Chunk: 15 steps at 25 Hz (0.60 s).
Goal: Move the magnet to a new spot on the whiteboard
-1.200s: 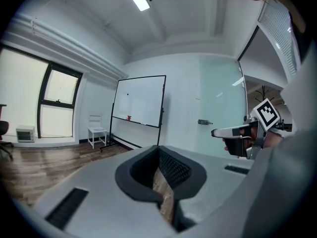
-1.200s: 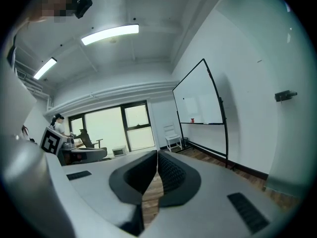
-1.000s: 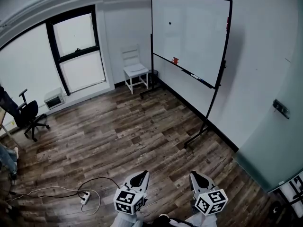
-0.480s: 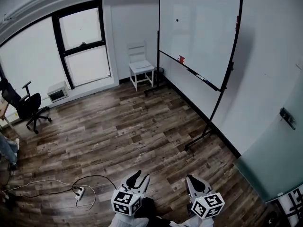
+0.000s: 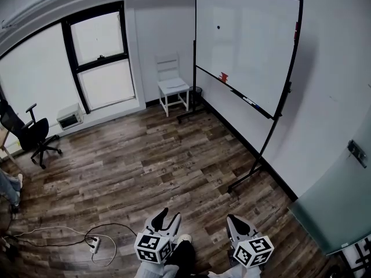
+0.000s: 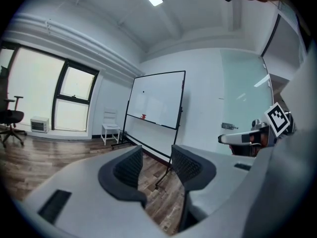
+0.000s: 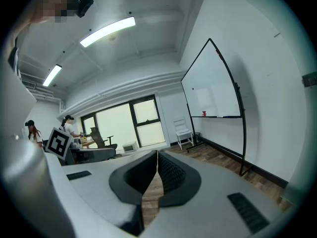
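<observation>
- Nearest us, the left gripper (image 6: 156, 158) has its fingers (image 6: 130, 166) apart. They have just been opening, and only the floor (image 5: 174, 155) shows between them.
- The right gripper (image 7: 157, 168) has its fingers (image 7: 172, 172) pressed together on nothing.
- We judge this to be the approach, as both grippers hang low and well apart from the whiteboard (image 5: 255, 51).
- The magnet (image 5: 218, 27) is a small dark dot high on the board's far half.
- Next we need to cross the room and bring open fingers around that dot.
- The left gripper view shows the board's face and the magnet (image 6: 143, 91). The right gripper view sees the board nearly edge-on with no magnet visible, but it alone shows people (image 7: 68, 126) by the window.
</observation>
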Available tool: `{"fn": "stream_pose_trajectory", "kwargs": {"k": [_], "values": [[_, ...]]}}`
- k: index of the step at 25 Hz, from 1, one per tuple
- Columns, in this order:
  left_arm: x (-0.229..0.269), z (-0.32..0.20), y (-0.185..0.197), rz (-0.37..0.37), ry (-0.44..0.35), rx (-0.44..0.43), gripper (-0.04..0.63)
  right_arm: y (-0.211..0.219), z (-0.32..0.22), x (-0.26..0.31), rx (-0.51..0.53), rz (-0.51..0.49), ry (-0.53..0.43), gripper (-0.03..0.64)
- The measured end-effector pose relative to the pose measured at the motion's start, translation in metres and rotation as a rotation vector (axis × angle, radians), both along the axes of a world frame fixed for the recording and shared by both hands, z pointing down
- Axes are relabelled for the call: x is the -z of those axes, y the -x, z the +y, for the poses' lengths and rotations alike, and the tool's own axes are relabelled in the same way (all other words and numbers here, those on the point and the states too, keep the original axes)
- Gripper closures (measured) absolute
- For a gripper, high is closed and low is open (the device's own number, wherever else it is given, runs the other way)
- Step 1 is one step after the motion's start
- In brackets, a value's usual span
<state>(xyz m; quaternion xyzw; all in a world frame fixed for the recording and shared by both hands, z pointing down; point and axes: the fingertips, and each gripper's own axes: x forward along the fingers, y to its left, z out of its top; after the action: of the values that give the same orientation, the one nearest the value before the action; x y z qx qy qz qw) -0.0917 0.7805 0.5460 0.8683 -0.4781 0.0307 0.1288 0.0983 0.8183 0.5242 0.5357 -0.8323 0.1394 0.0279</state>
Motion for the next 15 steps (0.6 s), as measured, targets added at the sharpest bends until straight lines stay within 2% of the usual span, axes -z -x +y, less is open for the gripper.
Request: {"fn": "stream_pose_trajectory", "kwargs": {"k": [15], "values": [[0.032,-0.141,0.013,0.039,-0.043,0.006,0.38,0.013,-0.137,0.03,-0.005,-0.004,-0.039,0.588]]}}
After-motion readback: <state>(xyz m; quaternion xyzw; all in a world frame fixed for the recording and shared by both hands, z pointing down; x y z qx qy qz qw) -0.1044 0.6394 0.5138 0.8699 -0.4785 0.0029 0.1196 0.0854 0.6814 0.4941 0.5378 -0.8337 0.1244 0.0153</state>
